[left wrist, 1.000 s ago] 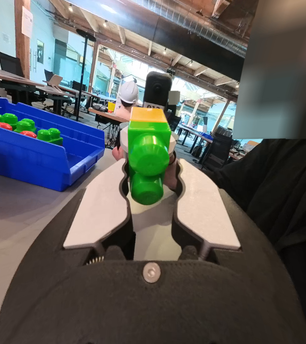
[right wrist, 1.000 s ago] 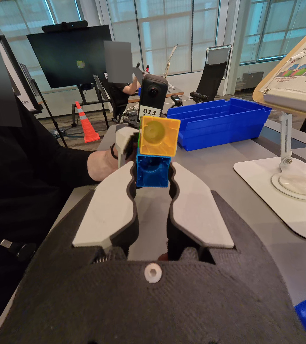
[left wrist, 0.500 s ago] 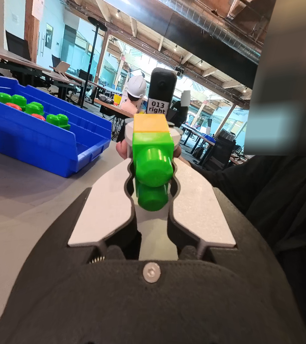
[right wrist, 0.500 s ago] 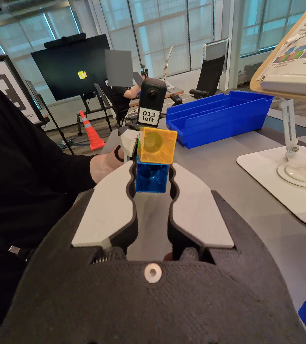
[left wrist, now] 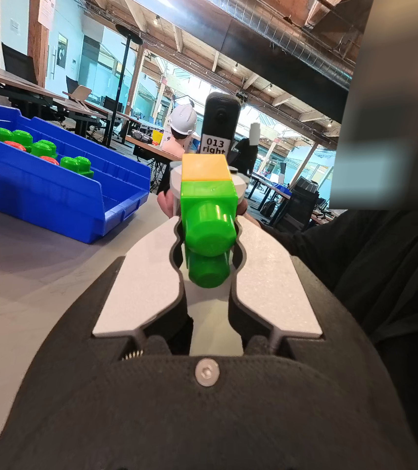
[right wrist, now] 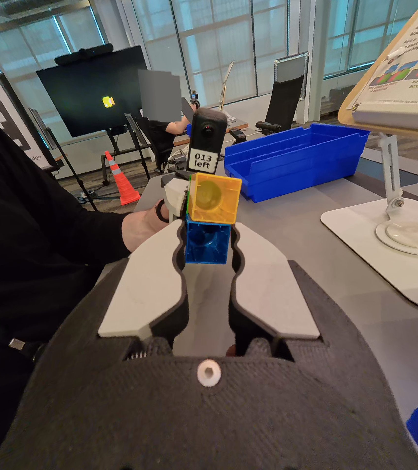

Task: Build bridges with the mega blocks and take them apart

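In the left wrist view, the left gripper point(left wrist: 209, 237) is closed narrow on a green two-stud block point(left wrist: 207, 218), both pads pressing its sides, studs pointing back at the camera. A yellow block point(left wrist: 205, 167) sits on the far face of the green one, and the assembly is held in the air above the grey table point(left wrist: 37, 279). A blue bin point(left wrist: 116, 203) at left holds loose green and red blocks. In the right wrist view, the right gripper point(right wrist: 207, 244) is closed narrow on a blue block point(right wrist: 206, 244), pads against its sides, hollow underside facing the camera. The yellow block point(right wrist: 214, 201) sits directly above the blue one, also hollow side out, with a thin green edge visible behind it. A second blue bin point(right wrist: 294, 162) stands well beyond. Judged step: disassembly, with each gripper gripping one end of the stack. The next move calls for a firm opposing pull along the stud axis, without twisting the parts out of the pads
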### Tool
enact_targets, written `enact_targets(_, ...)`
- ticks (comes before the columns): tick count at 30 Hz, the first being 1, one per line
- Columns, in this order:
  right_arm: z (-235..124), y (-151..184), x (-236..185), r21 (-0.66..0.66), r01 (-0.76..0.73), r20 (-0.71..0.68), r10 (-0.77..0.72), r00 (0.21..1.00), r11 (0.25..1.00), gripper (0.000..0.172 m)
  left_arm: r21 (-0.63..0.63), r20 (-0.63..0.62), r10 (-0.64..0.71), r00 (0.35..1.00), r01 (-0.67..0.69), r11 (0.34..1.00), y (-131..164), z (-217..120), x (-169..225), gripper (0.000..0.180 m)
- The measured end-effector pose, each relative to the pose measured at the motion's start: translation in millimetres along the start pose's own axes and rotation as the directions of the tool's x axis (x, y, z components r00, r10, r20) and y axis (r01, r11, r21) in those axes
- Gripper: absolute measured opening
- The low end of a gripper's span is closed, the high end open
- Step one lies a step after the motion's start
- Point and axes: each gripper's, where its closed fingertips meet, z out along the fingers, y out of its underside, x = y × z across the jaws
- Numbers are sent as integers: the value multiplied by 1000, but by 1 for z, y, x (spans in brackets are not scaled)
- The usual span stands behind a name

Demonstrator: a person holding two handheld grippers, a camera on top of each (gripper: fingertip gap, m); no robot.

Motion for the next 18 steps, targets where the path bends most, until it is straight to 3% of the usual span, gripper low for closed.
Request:
enact_targets(12,0,2,1,-11,-36,27,36,999,999,59,-63,-8,-1,1000,1,998,10,5,0,36)
enact_targets(15,1,2,-1,-8,-12,20,13,1000,1000,35,-70,-8,4,1000,-4,998,12,7,1,36)
enact_targets(18,1,4,0,-18,-7,11,7,1000,1000,34,-57,6,7,1000,-7,998,11,7,-1,36)
